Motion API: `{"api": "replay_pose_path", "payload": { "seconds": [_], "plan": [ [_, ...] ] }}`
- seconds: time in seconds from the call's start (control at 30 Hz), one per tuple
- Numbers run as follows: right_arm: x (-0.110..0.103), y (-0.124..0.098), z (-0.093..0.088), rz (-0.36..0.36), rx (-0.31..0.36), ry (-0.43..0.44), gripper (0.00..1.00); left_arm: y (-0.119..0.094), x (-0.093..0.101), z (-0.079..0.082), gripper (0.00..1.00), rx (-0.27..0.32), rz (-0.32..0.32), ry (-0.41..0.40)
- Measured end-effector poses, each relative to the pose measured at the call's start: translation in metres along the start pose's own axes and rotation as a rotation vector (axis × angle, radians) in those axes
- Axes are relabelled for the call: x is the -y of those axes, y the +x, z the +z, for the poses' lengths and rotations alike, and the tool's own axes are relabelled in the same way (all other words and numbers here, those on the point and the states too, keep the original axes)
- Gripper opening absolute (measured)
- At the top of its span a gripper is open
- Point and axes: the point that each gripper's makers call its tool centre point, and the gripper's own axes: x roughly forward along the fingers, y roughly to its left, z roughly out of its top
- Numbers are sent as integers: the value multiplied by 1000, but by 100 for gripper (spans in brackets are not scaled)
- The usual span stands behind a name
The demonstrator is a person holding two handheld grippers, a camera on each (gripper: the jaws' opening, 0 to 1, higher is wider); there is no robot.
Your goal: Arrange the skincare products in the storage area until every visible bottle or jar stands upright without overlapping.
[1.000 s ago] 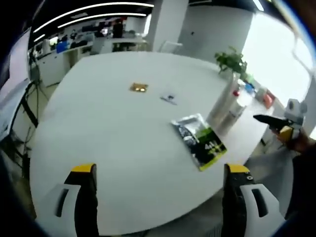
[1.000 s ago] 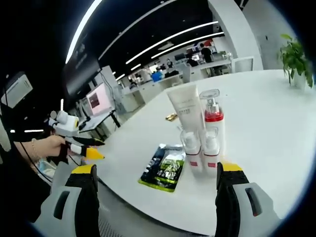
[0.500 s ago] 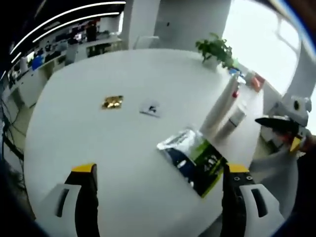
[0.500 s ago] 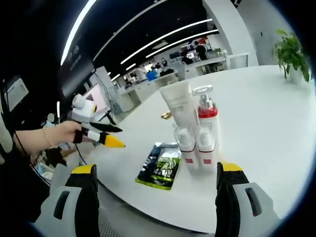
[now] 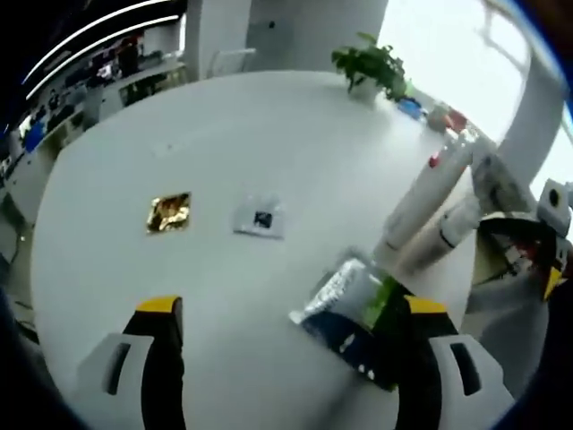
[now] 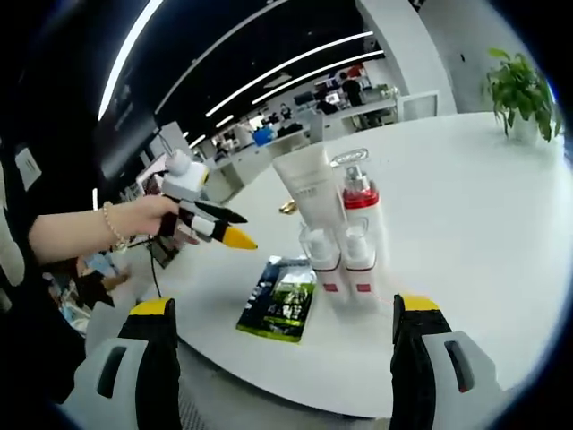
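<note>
I see the tube [image 6: 311, 185] and three bottles [image 6: 360, 235] upright near the bench [image 6: 466, 215] edge; both grippers' jaws gape wide, empty.

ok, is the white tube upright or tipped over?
Upright. In the right gripper view the white tube stands on its narrow end behind the red-collared pump bottle on the table.

Sachet [image 5: 358, 313] corner hidden behind left gripper's jaw
</note>
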Motion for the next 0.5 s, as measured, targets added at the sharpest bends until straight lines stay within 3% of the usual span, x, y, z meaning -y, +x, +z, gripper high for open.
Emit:
{"api": "replay_pose_path", "payload": {
  "seconds": [0.3,0.5],
  "plan": [
    [5,0,-1,-39,-10,-4,100,39,-9,27,90,-56,-21,74],
    [8,-3,0,-66,-3,17,100,63,-24,34,86,-93,-21,91]
  ]
}}
